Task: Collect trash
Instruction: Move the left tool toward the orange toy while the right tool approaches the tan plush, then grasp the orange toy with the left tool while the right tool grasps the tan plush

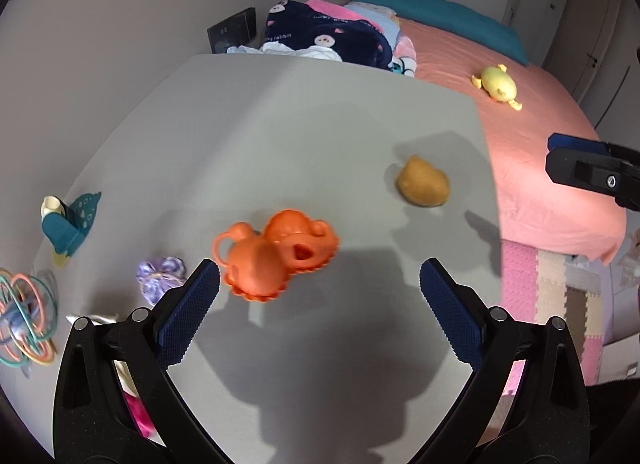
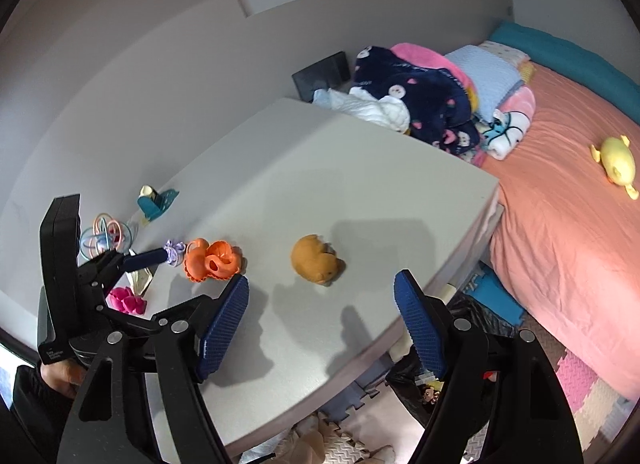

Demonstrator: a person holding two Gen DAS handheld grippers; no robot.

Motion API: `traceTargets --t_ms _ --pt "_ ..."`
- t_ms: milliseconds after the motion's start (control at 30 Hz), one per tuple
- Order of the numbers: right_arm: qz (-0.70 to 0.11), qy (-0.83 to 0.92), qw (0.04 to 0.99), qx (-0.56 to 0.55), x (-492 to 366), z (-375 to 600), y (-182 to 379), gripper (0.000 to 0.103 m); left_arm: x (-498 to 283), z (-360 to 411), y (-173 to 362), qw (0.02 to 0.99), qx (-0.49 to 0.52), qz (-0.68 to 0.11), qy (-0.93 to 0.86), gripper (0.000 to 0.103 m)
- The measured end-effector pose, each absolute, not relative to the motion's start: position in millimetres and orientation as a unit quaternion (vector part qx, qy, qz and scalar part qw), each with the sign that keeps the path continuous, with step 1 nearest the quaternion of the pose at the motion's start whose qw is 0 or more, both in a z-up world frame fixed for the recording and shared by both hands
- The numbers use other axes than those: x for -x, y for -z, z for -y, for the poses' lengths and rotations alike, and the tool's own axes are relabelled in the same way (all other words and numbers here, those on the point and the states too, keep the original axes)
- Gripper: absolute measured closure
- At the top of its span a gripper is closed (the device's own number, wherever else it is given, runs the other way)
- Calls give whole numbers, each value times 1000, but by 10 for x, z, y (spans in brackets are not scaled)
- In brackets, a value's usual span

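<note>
On the grey table (image 1: pixel 320 111) lie an orange plastic toy (image 1: pixel 276 252), a brown crumpled lump (image 1: pixel 422 181) and a purple crumpled scrap (image 1: pixel 160 276). My left gripper (image 1: pixel 320 284) is open and empty, just short of the orange toy. My right gripper (image 2: pixel 322 296) is open and empty, above the table's near edge, just short of the brown lump (image 2: pixel 318 260). The orange toy (image 2: pixel 212 260) and purple scrap (image 2: pixel 175 250) also show in the right wrist view, beside the left gripper's fingers (image 2: pixel 144 258). A black trash bag (image 2: pixel 476 320) hangs below the table edge.
A teal paper piece (image 1: pixel 68 223), a ring toy (image 1: pixel 24 316) and a pink item (image 2: pixel 126 300) lie at the table's left. A bed with a pink sheet (image 1: pixel 540 135), a yellow plush (image 1: pixel 498 83) and folded blankets (image 1: pixel 328 31) stands behind. Foam mats (image 1: pixel 560 284) cover the floor.
</note>
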State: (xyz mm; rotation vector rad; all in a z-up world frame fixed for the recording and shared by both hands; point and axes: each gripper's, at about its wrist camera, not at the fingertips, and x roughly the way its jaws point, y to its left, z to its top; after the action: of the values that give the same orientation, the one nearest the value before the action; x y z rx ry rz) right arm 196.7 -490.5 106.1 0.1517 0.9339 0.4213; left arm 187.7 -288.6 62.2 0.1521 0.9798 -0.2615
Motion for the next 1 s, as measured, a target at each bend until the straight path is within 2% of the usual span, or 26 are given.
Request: traceTargets --t_ms 133,433,500,567,667,733,800,833,867,1000 --pt "-466 -203 859 -53 -2142 4700 -887 38 -2006 2761 -544 866 -98 -474 126 6" --pt "-503 -192 842 -21 -2488 4426 -524 41 -2274 2641 -291 846 -120 -496 152 6" --pt "-511 -192 838 -17 -2550 4388 -449 45 -2296 2632 -238 842 -120 -501 159 6" --pt "-518 -195 833 -16 -2590 4353 -382 56 -2309 2632 -214 841 -120 -501 164 6" --pt "-511 -193 838 -18 -2611 4329 -359 56 -2326 2625 -192 844 -117 -496 168 7" --pt "-508 -191 840 -23 -2612 4338 -361 56 -2324 2631 -184 846 -113 -493 171 12" --pt "-506 -188 841 -25 -2598 4339 -363 56 -2307 2632 -200 847 -109 -489 177 22" --pt "-506 -188 841 -28 -2606 4339 -363 56 -2295 2637 -210 848 -110 -488 177 27" --pt "-507 -188 841 -32 -2605 4344 -364 57 -2293 2645 -222 849 -111 -486 176 38" --pt "-510 -192 837 -51 -2599 4365 -368 57 -2277 2665 -237 850 -108 -489 166 38"
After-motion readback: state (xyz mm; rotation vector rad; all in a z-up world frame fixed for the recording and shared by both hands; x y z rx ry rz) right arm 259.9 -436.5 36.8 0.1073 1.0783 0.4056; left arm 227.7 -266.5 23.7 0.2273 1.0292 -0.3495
